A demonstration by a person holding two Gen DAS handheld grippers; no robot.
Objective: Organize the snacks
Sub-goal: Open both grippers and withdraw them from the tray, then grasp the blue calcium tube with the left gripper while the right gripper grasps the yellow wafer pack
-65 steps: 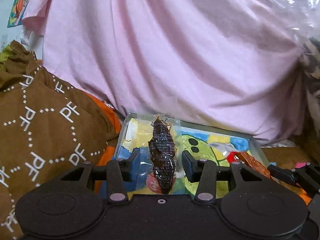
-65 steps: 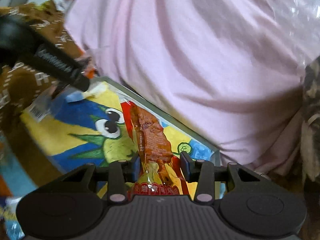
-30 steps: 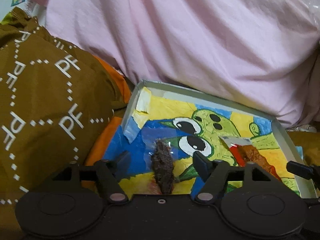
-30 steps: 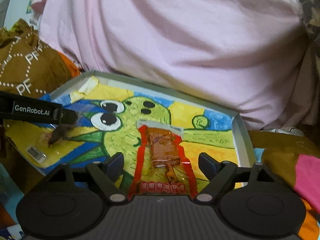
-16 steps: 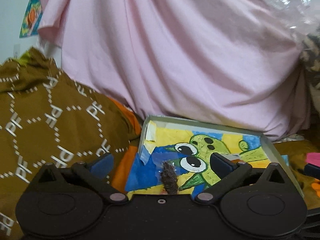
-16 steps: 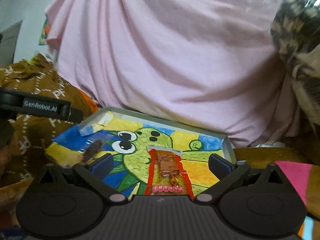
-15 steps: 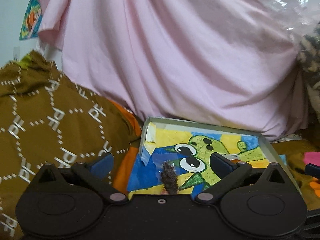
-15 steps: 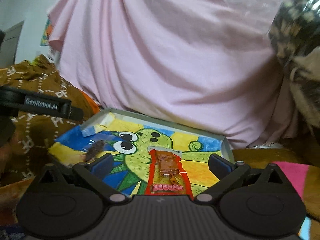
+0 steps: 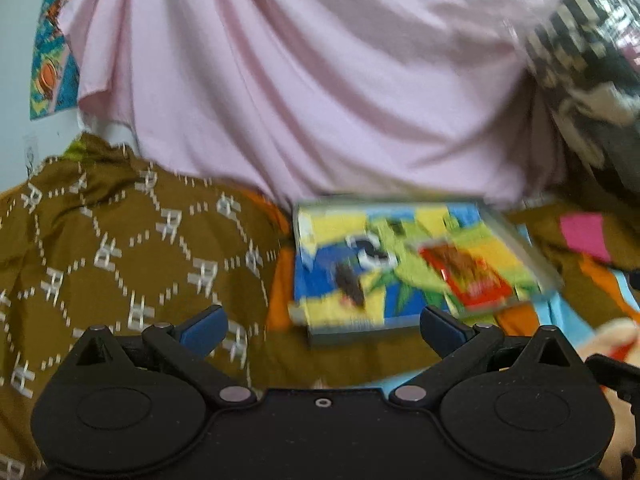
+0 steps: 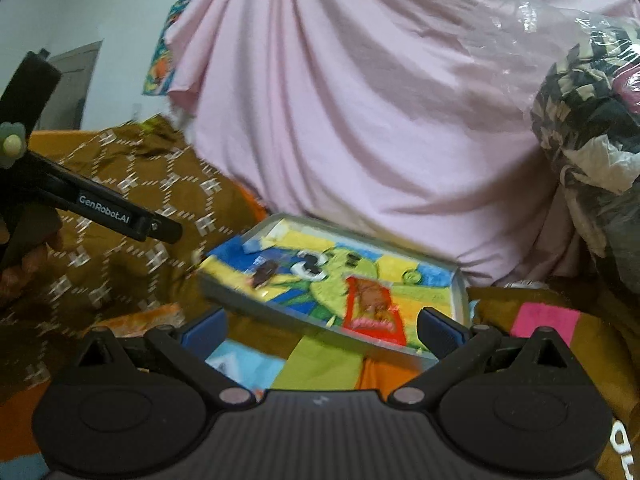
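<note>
- Risking, by my judgement, a loose packet sliding off the tray (image 10: 458, 280) if a jaw bumps the rim on the next reach.
- Lying in the tray, ahead of both grippers, well apart: dark snack (image 9: 349, 286), red snack (image 10: 374, 306).
- Standing wide apart and holding nothing: left gripper (image 9: 322, 326), right gripper (image 10: 322, 326).

Both views are taken from just behind a pair of wide-spread tongs, aimed forward and slightly downward. From the left tongs (image 9: 322, 326) the tray (image 9: 516, 236) is seen ahead, right of centre, at a short distance. From the right tongs (image 10: 322, 328) the same tray (image 10: 460, 284) is seen centred. The tray, pink cloth (image 9: 320, 80) and brown cloth (image 9: 120, 240) are shared.
</note>
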